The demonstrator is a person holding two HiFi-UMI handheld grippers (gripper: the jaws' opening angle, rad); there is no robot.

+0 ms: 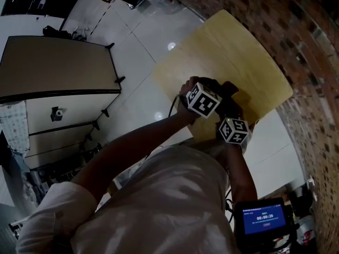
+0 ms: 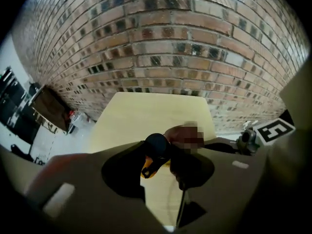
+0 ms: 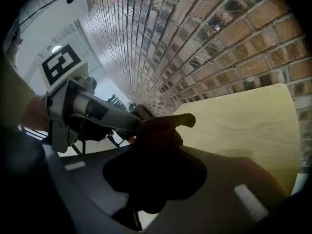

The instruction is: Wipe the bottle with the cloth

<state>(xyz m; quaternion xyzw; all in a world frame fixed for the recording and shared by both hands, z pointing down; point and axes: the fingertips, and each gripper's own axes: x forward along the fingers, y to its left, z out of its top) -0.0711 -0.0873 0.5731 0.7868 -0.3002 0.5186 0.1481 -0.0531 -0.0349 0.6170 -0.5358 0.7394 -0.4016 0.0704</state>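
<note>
White shirt [image 1: 159, 205] nearest. Beyond, above wooden surface [image 1: 233, 52]: left tool [image 2: 161, 155] clamps dark-capped bottle [image 2: 157, 145], right tool [image 3: 156, 152] pinches dark cloth [image 3: 163, 128] against it. Risk: hard rubbing twists bottle loose, dropping it onto surface.

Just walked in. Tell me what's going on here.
A person holds a claw in each hand above a light wooden table beside a brick wall. The left claw grips a dark-capped bottle with some yellow below the cap. The right claw grips a dark red cloth, which is up close beside the bottle's top.
</note>
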